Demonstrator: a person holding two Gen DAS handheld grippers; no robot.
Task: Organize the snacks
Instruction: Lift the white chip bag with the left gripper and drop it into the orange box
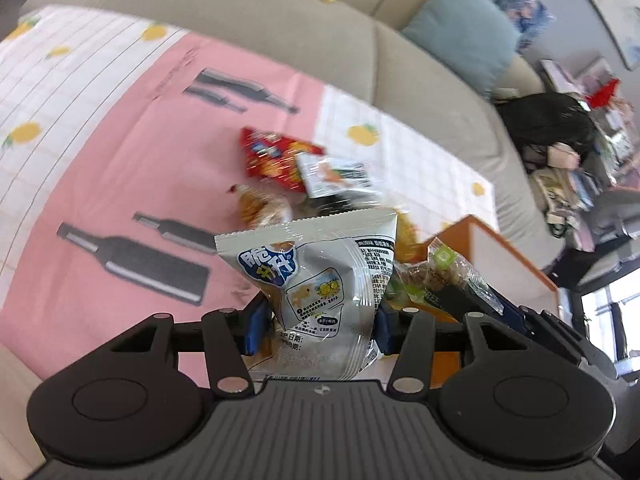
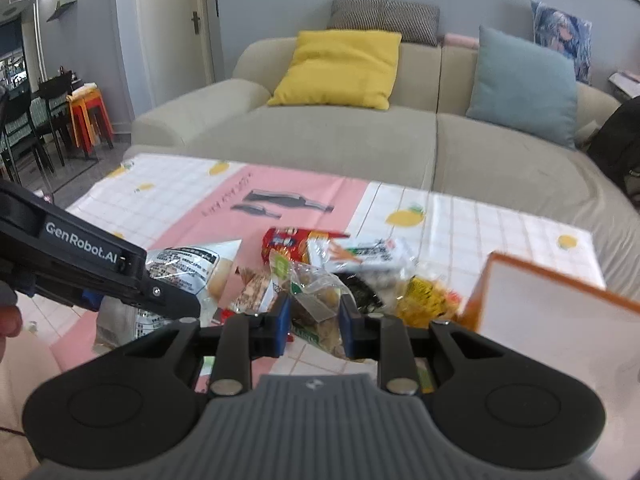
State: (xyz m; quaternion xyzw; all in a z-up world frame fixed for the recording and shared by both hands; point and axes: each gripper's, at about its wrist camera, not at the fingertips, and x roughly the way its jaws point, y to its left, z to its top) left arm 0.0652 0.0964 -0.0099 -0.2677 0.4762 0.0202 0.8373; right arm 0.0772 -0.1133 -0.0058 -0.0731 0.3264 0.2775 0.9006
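Left claw grips a silver packet. Right claw clamps a clear nut bag. Orange box at 3 o'clock.

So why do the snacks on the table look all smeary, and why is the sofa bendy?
Left wrist view: the red snack bag and its neighbours are motion-blurred, while the silver packet held in the left gripper stays sharp; the fisheye lens curves the sofa. Right wrist view: the orange-rimmed box looks smeared and washed out.
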